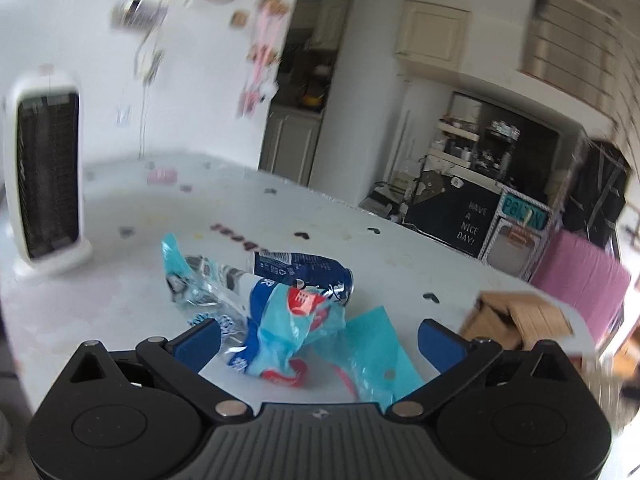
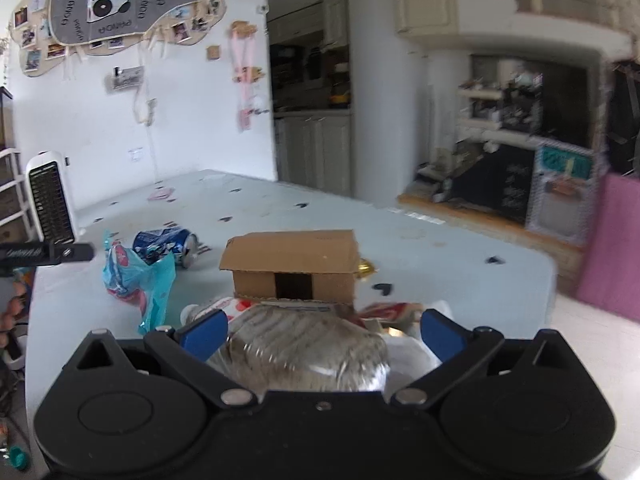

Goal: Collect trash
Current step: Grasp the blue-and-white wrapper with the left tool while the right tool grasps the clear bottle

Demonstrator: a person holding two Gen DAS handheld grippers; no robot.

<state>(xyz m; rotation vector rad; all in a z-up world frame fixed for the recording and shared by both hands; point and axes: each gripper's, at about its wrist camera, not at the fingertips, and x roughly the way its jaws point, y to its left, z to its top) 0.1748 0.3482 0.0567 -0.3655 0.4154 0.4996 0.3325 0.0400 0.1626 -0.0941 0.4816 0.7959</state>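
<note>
On the pale table (image 1: 360,248) lies a heap of trash: a crushed blue can (image 1: 304,272), a crumpled blue, teal and red wrapper (image 1: 288,324) and a teal wrapper (image 1: 376,352). My left gripper (image 1: 320,340) is open and empty, with the crumpled wrapper between its blue fingers (image 1: 200,340). In the right wrist view my right gripper (image 2: 322,332) is open around a clear plastic bottle (image 2: 304,348) lying just in front of a cardboard box (image 2: 292,268). The can (image 2: 168,246) and wrapper (image 2: 136,280) lie to its left.
A white heater (image 1: 44,184) stands at the table's left. The cardboard box (image 1: 516,316) sits at the right near the table edge. Red and white packaging (image 2: 396,312) and a gold object (image 2: 366,268) lie by the box. The other gripper's black body (image 2: 44,256) shows at left.
</note>
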